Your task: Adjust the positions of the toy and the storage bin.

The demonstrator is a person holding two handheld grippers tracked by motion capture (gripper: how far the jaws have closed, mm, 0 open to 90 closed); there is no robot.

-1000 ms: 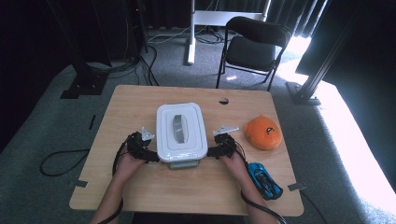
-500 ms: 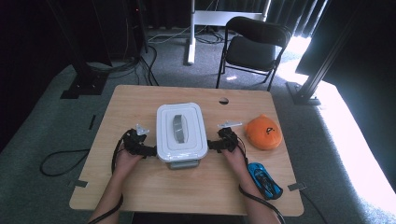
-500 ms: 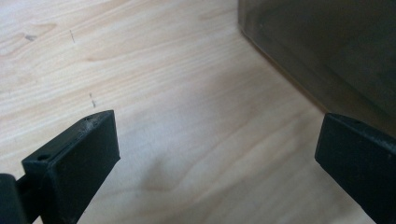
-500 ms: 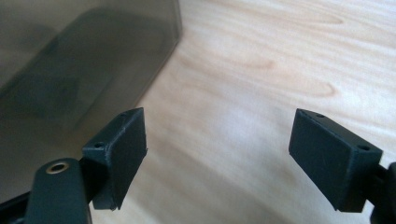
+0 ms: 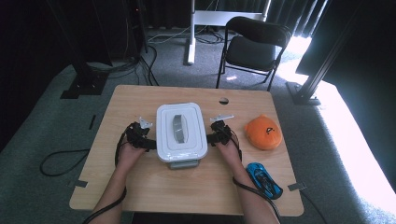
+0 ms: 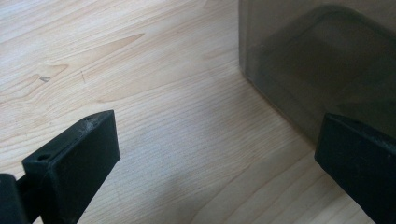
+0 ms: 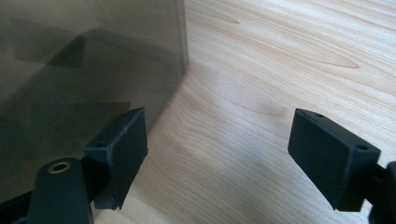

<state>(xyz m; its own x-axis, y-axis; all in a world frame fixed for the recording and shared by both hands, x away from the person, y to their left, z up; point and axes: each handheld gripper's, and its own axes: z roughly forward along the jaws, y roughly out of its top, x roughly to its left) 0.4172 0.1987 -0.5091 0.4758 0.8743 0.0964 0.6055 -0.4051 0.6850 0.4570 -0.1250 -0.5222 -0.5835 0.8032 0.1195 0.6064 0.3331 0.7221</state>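
Flanking the lidded box (image 5: 181, 131) at table centre: left gripper (image 5: 148, 143) sits at its 9 o'clock, jaws wide, nothing held, smoky wall (image 6: 322, 60) just beside one jaw. Box long axis runs 12–6. Right gripper (image 5: 211, 137) at 3 o'clock, equally near, gaping, empty. Contact with the wall can't be confirmed; contents unreadable.

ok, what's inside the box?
Can't tell. The white lid covers the box from above. In the gripper views its smoky wall shows only dim dark shapes, nothing identifiable. Both tongs, left and right, flank it, open.
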